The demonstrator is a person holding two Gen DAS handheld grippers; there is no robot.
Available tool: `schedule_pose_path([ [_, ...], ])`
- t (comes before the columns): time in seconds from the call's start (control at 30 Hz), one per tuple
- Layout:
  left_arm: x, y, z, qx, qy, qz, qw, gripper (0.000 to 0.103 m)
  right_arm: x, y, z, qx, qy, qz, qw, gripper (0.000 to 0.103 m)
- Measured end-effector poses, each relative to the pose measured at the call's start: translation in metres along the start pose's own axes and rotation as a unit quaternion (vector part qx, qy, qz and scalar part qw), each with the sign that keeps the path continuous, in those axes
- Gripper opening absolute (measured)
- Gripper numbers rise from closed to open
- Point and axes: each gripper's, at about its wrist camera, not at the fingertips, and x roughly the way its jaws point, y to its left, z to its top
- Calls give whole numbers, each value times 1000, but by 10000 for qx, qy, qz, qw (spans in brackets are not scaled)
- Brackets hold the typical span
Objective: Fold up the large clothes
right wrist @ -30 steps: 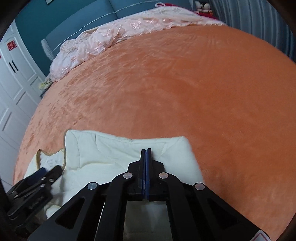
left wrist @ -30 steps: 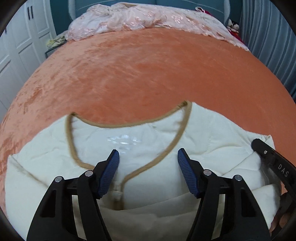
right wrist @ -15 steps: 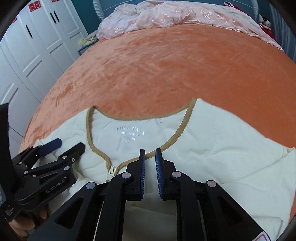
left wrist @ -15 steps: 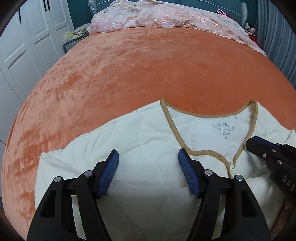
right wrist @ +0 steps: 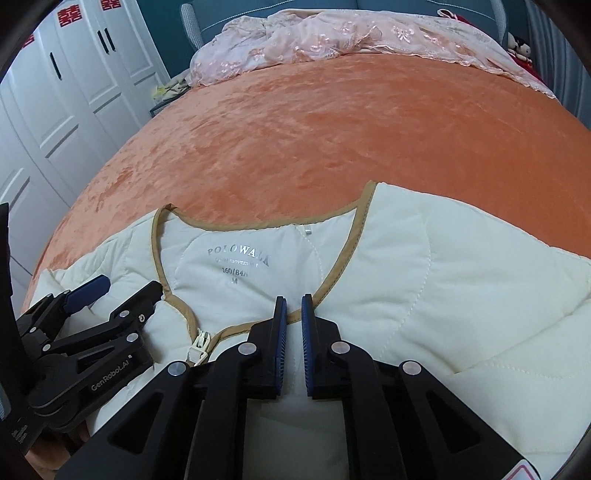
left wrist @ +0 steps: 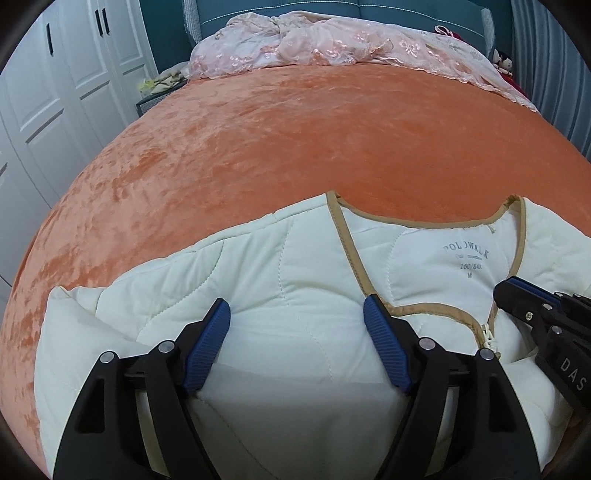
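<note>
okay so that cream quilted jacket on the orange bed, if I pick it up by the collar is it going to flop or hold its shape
The cream jacket will probably flop: its padded panels already crease and fold softly. The quilting suggests it is puffy and fairly light. The smooth shell may slip, so the tan-bound collar looks the firmer hold.

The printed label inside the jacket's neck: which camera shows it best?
The right wrist view. There the label sits near the middle of the picture, all lines of print in view. In the left wrist view the label lies far toward the right edge, smaller and bent by the lens.

Orange bedspread (left wrist: 295,140), white wardrobe (left wrist: 55,110), teal headboard (right wrist: 295,4).
</note>
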Motion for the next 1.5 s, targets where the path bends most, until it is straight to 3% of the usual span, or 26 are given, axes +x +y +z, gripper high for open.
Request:
schedule_pose_path([
  [1.5, 13, 3, 2, -222, -162, 272, 9993, 91, 14, -3, 5, 128, -231, -53, 9996, 1],
])
